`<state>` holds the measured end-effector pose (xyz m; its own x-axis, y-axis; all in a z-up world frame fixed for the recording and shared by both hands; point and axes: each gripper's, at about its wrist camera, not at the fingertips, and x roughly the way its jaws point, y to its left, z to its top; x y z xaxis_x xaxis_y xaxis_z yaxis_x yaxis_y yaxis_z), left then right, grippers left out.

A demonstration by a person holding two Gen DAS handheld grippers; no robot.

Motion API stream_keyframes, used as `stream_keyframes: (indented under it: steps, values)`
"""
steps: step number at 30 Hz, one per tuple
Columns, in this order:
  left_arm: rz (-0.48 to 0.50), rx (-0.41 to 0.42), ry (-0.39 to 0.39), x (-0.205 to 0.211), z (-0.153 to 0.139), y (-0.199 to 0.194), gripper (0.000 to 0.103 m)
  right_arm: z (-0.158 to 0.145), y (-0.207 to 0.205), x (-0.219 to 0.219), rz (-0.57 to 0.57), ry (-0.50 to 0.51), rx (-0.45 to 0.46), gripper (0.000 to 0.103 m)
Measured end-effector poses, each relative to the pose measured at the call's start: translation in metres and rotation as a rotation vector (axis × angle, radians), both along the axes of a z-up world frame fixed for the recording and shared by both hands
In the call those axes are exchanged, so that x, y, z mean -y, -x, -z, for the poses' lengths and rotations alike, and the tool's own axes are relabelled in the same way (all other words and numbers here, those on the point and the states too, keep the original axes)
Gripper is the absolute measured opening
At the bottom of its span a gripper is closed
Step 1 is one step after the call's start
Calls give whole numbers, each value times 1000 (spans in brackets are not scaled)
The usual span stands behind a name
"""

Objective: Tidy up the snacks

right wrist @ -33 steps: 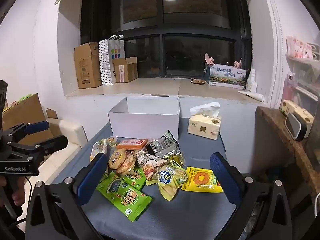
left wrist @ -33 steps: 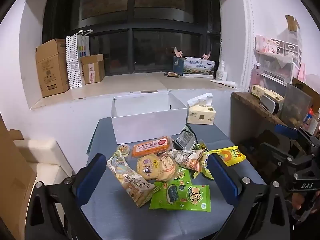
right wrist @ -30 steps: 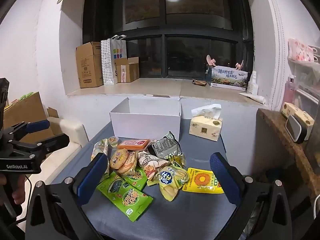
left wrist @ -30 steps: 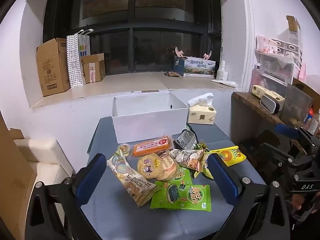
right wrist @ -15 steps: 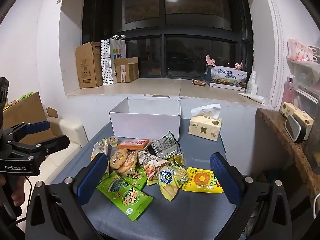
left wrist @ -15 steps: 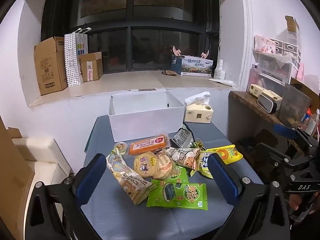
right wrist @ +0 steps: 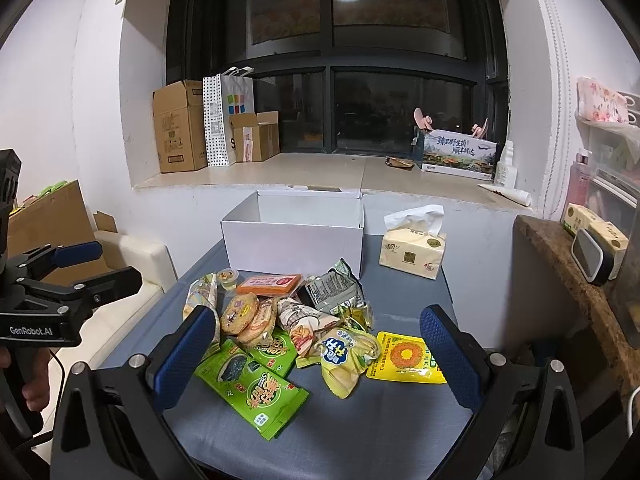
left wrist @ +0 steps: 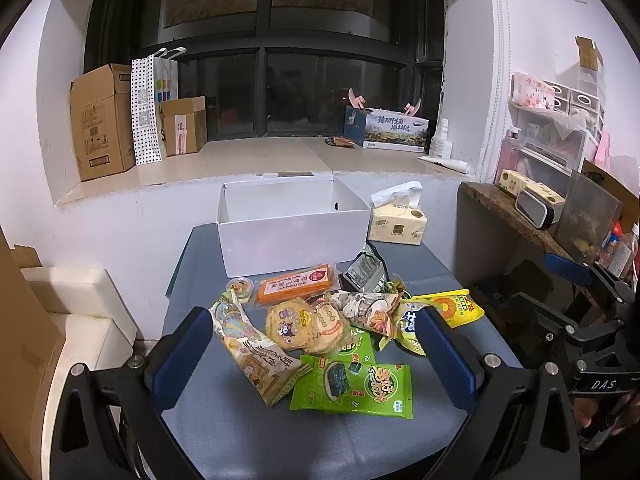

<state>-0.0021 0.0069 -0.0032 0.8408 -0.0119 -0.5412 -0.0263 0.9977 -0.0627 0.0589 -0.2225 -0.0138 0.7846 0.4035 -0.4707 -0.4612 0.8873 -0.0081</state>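
Since a second ago little shifts: both grippers hover short of the snack pile. From the left wrist, the left gripper (left wrist: 312, 354) stays spread wide and empty above the snack pile (left wrist: 320, 328) on the grey table (left wrist: 240, 432), with the white box (left wrist: 294, 232) behind. From the right wrist, the right gripper (right wrist: 316, 354) is likewise spread, holding nothing, the green packet (right wrist: 252, 388) between its fingers (right wrist: 184, 354).

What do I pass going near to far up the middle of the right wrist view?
green seaweed snack pack → round cracker packs → orange flat pack → white box → window ledge
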Motion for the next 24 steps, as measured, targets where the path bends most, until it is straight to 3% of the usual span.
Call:
stream_keyframes:
  steps: [24]
  values:
    - [-2,-5,-2,0,2,1,103,4,3,-7,-18,9,6,103]
